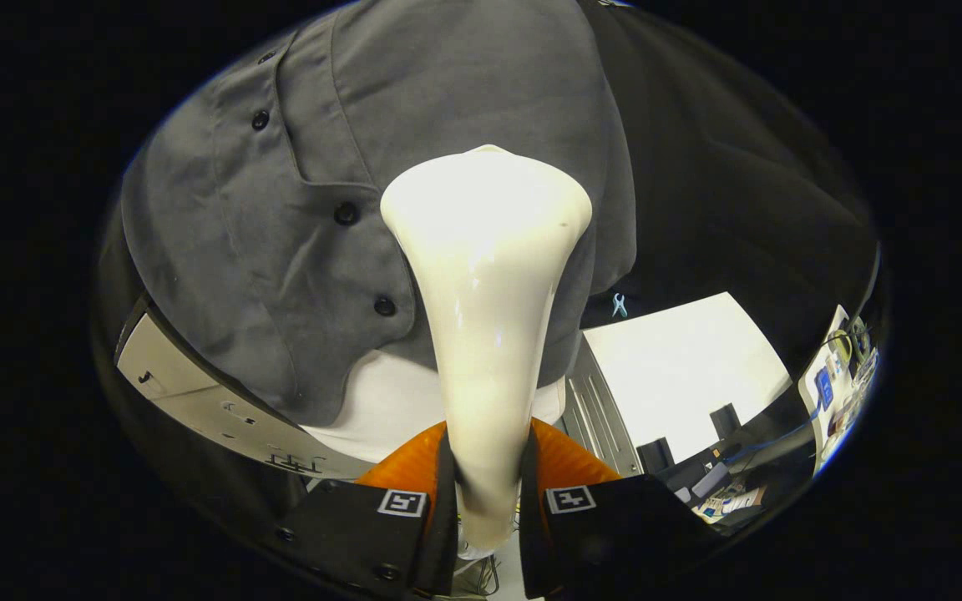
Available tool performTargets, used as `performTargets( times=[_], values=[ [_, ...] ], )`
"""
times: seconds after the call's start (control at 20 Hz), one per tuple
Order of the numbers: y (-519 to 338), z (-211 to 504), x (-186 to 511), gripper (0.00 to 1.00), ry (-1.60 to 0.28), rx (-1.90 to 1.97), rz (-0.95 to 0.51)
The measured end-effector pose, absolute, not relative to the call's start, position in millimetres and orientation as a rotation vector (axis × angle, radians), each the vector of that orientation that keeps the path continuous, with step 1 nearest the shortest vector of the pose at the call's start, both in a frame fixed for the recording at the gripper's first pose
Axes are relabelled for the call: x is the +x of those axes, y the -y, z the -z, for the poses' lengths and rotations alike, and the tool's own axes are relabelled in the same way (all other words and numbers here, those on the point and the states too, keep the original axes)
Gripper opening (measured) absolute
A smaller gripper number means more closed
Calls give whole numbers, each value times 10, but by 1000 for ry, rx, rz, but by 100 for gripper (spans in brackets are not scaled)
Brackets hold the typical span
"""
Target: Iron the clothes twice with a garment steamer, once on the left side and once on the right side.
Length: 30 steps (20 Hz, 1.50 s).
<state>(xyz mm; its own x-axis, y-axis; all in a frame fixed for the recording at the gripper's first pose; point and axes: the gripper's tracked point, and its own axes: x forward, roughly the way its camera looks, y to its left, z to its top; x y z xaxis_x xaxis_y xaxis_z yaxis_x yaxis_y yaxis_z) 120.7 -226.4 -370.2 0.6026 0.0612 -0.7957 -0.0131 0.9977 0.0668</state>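
A cream-white garment steamer stands up between my fingers, its handle narrow at the bottom and its head flaring wide at the top. My gripper is shut on the steamer's handle, both fingers pressing its sides. Beyond the head hangs a grey button-up shirt with dark buttons down its placket. The steamer head lies against the shirt's lower part, just right of the button line. The shirt's hem hangs over a white panel.
A black cloth wall hangs to the right of the shirt, held by a small blue clip. Below it stands a white table with grey legs. Cluttered cables and boxes lie lower right. A pale board sits lower left.
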Motion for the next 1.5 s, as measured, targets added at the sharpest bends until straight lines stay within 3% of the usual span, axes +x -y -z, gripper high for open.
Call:
performTargets(
  times=[0.45,1.1,1.5],
  values=[
    [2336,3448,1146,38,-898,55,-6],
    [1472,1601,1376,38,-588,50,-93],
    [1113,1010,1532,38,-481,36,-70]
  ],
)
